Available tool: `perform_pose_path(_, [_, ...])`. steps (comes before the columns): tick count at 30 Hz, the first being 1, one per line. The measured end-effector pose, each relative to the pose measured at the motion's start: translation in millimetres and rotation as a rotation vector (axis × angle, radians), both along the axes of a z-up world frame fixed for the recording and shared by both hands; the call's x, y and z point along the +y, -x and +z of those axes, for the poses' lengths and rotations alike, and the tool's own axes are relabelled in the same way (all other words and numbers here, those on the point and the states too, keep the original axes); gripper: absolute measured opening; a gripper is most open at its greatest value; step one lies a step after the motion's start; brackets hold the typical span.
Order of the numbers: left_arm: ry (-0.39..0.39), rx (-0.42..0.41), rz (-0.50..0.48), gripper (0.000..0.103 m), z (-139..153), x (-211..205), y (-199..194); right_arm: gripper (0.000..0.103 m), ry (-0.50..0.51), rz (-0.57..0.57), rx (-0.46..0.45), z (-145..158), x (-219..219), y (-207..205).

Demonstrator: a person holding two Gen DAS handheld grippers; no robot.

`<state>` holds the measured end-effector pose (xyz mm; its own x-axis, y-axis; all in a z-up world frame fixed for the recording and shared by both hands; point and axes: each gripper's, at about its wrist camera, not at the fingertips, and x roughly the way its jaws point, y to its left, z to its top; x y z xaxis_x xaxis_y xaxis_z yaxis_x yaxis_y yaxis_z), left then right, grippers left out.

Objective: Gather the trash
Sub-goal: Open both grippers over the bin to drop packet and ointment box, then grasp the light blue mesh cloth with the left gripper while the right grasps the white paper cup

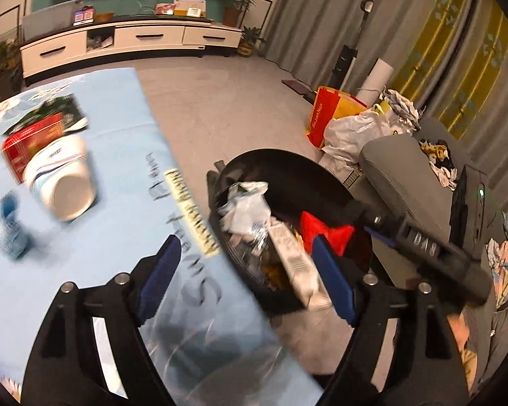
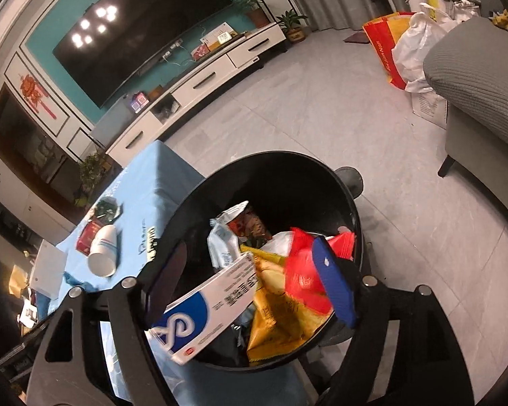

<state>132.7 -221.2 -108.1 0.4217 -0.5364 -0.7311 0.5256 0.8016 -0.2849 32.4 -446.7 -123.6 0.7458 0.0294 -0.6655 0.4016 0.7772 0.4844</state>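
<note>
Both tongs, left [image 1: 244,280] and right [image 2: 250,277], gape empty over the bin [image 2: 321,172]. Paper cup [image 1: 62,182] on the counter [image 1: 125,108] looks light and crushable. I'd pinch its rim gently.

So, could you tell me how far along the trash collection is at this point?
Done: the black bin already holds wrappers and a white-and-blue box. In hand: nothing; the left gripper and right gripper are open. Left on the blue table: a paper cup, red box and green packet.

Background, far ahead of the tool: wall-mounted television [image 2: 132,44] above a white media cabinet [image 1: 128,39]; grey sofa [image 2: 484,77] at right; potted plant [image 2: 291,25] beside curtains [image 1: 338,17].
</note>
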Motion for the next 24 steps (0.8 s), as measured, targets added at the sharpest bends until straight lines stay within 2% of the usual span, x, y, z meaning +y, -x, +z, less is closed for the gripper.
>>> perform_pose_path(3, [-0.004, -0.015, 0.019, 0.083, 4.1, 26.0, 19.3, 0.076, 0.010, 0.031, -0.016, 10.6, 13.0, 4.5])
perform_pose_path(7, [-0.055, -0.068, 0.092, 0.087, 6.1, 75.5, 46.8, 0.076, 0.033, 0.110, -0.041, 24.7, 36.6, 6.8])
perform_pose_path(9, [-0.083, -0.075, 0.144, 0.088, 3.5, 99.4, 55.3, 0.079, 0.053, 0.162, -0.041, 29.3, 54.0, 4.8])
perform_pose_path(12, [-0.102, -0.056, 0.248, 0.088, -0.9, 148.8, 63.8, 0.080, 0.067, 0.238, -0.021, 31.0, 81.7, -2.7])
perform_pose_path(16, [-0.107, -0.021, 0.355, 0.089, -5.6, 193.0, 64.6, 0.080, 0.092, 0.331, 0.035, 29.1, 120.1, -21.0])
perform_pose_path(19, [-0.070, -0.004, 0.389, 0.089, -6.1, 215.8, 59.2, 0.080, 0.141, 0.398, 0.081, 27.3, 148.2, -37.3])
perform_pose_path(24, [-0.058, -0.022, 0.383, 0.089, -8.6, 223.3, 48.8, 0.080, 0.179, 0.440, 0.110, 24.6, 173.2, -66.1])
